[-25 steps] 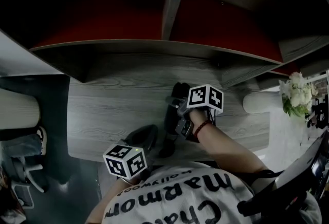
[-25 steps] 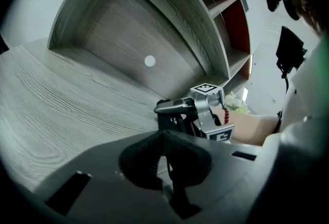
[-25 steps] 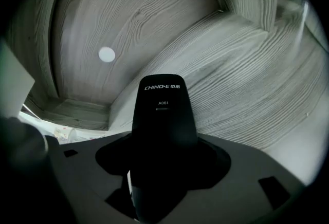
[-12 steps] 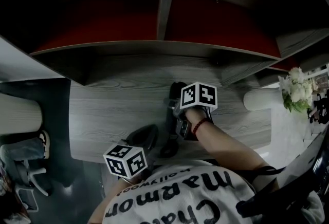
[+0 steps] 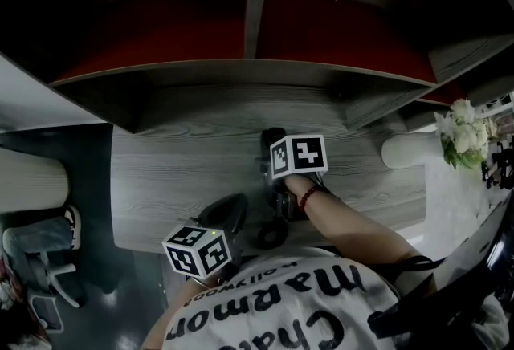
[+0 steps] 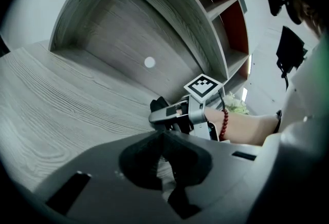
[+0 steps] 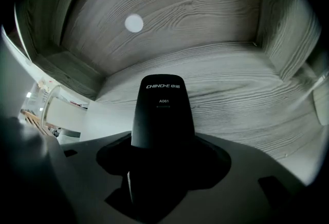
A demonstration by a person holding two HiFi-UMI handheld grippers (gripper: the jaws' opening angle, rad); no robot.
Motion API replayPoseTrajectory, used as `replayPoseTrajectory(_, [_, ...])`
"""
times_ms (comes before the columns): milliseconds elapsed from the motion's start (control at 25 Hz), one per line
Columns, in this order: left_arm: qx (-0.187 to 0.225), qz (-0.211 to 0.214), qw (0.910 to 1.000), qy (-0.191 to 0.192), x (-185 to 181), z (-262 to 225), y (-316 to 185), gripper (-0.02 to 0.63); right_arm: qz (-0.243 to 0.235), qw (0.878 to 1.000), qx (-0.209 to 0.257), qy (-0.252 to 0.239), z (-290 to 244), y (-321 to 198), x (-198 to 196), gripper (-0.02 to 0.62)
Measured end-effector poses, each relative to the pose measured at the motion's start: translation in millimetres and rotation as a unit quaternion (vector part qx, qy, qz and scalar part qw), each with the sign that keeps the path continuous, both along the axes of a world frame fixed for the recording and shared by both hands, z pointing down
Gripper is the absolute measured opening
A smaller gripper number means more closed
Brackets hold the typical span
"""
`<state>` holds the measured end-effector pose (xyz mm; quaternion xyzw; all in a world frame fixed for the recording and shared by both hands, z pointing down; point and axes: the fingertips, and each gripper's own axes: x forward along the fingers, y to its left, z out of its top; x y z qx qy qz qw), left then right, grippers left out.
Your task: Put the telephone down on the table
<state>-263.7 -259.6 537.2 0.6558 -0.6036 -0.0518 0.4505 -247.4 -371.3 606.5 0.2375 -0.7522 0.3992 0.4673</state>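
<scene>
Right claw (image 7: 162, 159): jaws spread wide and pinching the black telephone (image 7: 162, 115), a handset with white print on its top face. The handset fills the gap between the jaws. It sticks out forward past the tips, pointing at the back panel (image 7: 205, 7).

Under and ahead of the claw is the grey wood-grain table (image 7: 247, 89). Can't tell if the phone's underside touches it. Up ahead on the back panel, left of the claw's line, is a white round dot (image 7: 134, 23). In the head view the marker cube (image 5: 299, 156) covers the middle of the phone. One phone end pokes out beyond the cube, and a dark rounded end shows behind it, toward the person. A beaded bracelet (image 5: 310, 196) sits on the wrist just behind the claw.

Left claw (image 6: 162, 138): jaws pressed together, nothing between them, only a sliver of table seen past them. It is low over the table's near edge, behind and to the left of the right claw, apart from it. White flowers (image 5: 462, 136) stand far right of both claws, off the table.
</scene>
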Motion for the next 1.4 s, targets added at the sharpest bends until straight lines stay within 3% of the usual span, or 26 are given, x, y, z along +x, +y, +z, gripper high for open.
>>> replayPoseTrajectory(360, [0.001, -0.015, 0.9999, -0.002, -4, -2, 8, 0.009, -0.011, 1.0, 0.014, 0.009, 1, 1, 0, 0.282])
replayPoseTrajectory(840, [0.0, -0.038, 0.9993, -0.006, -4, -6, 21, 0.009, -0.106, 0.988, 0.107, 0.044, 3, 9, 1, 0.284])
replayPoseTrajectory(1000, [0.0, -0.048, 0.9988, -0.007, -1, -6, 27, 0.009, -0.124, 0.984, 0.117, 0.044, 2, 10, 0, 0.284])
replayPoseTrajectory(1200, [-0.003, -0.062, 0.998, -0.01, 3, -7, 35, 0.009, -0.185, 0.971, 0.139, 0.055, 3, 14, 2, 0.284])
replayPoseTrajectory(1400, [-0.009, -0.08, 0.9967, -0.013, 11, -2, 45, 0.009, -0.206, 0.968, 0.137, 0.052, 5, 16, 3, 0.285])
